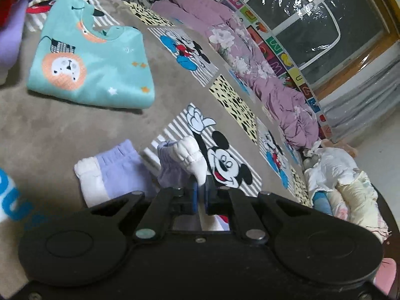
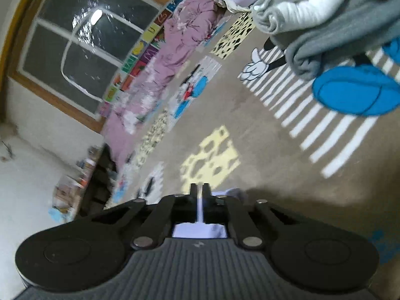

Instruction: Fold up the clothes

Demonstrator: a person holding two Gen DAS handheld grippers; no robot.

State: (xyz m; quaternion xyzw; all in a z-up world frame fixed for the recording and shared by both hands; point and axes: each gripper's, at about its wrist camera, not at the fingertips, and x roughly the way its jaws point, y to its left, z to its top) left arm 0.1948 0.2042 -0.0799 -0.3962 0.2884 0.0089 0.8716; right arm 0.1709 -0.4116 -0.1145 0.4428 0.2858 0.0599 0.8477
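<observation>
Lavender cloth with a white cuff is sitting nearest the lens in the left wrist view: the left claw is clenched on a small lavender-and-white garment, its blue-padded fingers pressing the fabric from both sides. The gripped end is bunching up above the bed cover, a tan blanket printed with cartoon mice, striped panels and yellow spotted patches. Just beside it, toward the near left, another lavender-and-white piece is lying flat on the cover; whether the two are one garment cannot be told. Farther back toward the left edge of the bed, a folded teal sweater with an orange lion print is resting flat, well apart from the claw. A crumpled pink quilt is running along the far edge of the bed under the window, and a heap of pale clothes is piling up at the right corner.

In the right wrist view, the right claw is closing down to a narrow slit with pale lavender fabric showing through it and beneath its fingers, so it is gripping that cloth. It is hovering low over the bed cover, near a yellow spotted patch. A bundle of grey and white clothes is lying toward the far right of the bed.
</observation>
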